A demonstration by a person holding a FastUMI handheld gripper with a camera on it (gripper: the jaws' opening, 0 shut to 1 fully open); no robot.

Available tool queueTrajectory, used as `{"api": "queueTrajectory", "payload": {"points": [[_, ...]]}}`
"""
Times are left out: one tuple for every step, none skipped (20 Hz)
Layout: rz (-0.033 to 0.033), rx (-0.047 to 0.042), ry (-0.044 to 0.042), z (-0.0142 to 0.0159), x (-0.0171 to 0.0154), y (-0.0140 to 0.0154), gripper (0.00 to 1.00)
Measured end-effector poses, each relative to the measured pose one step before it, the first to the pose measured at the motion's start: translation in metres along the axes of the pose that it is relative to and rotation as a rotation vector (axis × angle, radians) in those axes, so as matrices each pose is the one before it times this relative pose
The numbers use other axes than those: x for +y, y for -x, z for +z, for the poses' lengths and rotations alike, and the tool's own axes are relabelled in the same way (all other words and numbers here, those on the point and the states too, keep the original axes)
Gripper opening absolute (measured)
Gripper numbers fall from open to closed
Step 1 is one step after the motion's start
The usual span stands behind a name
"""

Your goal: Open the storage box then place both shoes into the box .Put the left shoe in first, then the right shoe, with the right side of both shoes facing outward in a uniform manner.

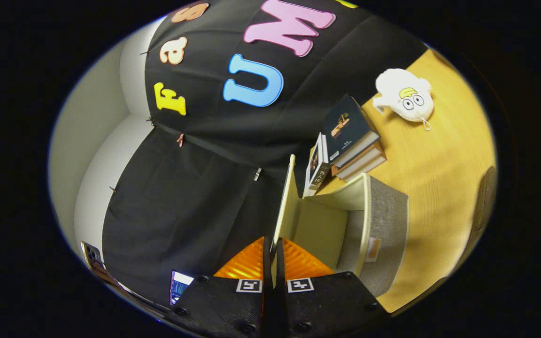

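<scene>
My gripper (pixel 273 256) is shut on the thin lid (pixel 285 202) of the storage box (pixel 385 225), both fingers pressing on the lid's near edge. The lid stands swung up and away from the box, seen edge-on, running from between the fingers out ahead of them. The box is grey fabric outside with a pale lining, and its open inside (pixel 320 230) lies just beside the fingers with nothing visible in it. The whole view is rolled sideways, so the wooden table (pixel 439 173) appears tilted.
A stack of books (pixel 352 136) stands just beyond the box, with another book (pixel 316 166) leaning against it. A white plush toy (pixel 404 96) lies farther out on the table. A phone-like device (pixel 179 284) sits near the finger bases, by the black cloth wall.
</scene>
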State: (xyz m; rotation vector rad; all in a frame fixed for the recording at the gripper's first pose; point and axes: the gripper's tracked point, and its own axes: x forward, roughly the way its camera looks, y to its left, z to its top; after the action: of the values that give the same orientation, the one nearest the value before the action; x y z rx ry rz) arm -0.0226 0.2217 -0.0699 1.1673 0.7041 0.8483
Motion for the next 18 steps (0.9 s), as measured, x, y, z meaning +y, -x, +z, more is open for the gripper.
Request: {"api": "queueTrajectory", "payload": {"points": [[0.00172, 0.00637, 0.02997, -0.00233, 0.01091, -0.00463, 0.05], [0.00184, 0.00585, 0.02351, -0.00115, 0.01095, -0.00611, 0.05], [0.00402, 0.00692, 0.01656, -0.00011, 0.01057, -0.00718, 0.05], [0.00886, 0.00704, 0.0126, -0.00228, 0.01226, -0.00642, 0.05], [0.006, 0.0109, 0.01226, -0.00189, 0.01002, -0.00764, 0.05], [-0.0006, 0.01084, 0.01265, -0.00243, 0.00745, -0.00803, 0.05], [0.0001, 0.01144, 0.00992, -0.00249, 0.00647, -0.00876, 0.05], [0.00639, 0.00827, 0.00815, -0.00274, 0.00836, -0.00857, 0.05], [0.00869, 0.00101, 0.01317, -0.00125, 0.00794, -0.01025, 0.05], [0.00449, 0.00428, 0.02272, -0.00227, 0.00735, -0.00933, 0.05], [0.00289, 0.01255, 0.02443, -0.00443, 0.00488, -0.00989, 0.05], [-0.00077, 0.01907, 0.01747, -0.00403, 0.00365, -0.00938, 0.07], [0.00698, 0.0178, 0.00978, -0.00725, 0.00412, -0.00849, 0.08], [0.00314, 0.01174, 0.00734, -0.00224, 0.00451, -0.00531, 0.12], [0.00212, 0.0056, 0.004, -0.00119, 0.00157, -0.01168, 0.14], [0.0028, 0.00424, 0.00284, -0.00061, 0.0015, -0.007, 0.19], [-0.00324, 0.00454, 0.00206, -0.00245, 0.00027, -0.00367, 0.25], [-0.00511, 0.00482, 0.00158, -0.00236, -0.00095, -0.00519, 0.36]]}}
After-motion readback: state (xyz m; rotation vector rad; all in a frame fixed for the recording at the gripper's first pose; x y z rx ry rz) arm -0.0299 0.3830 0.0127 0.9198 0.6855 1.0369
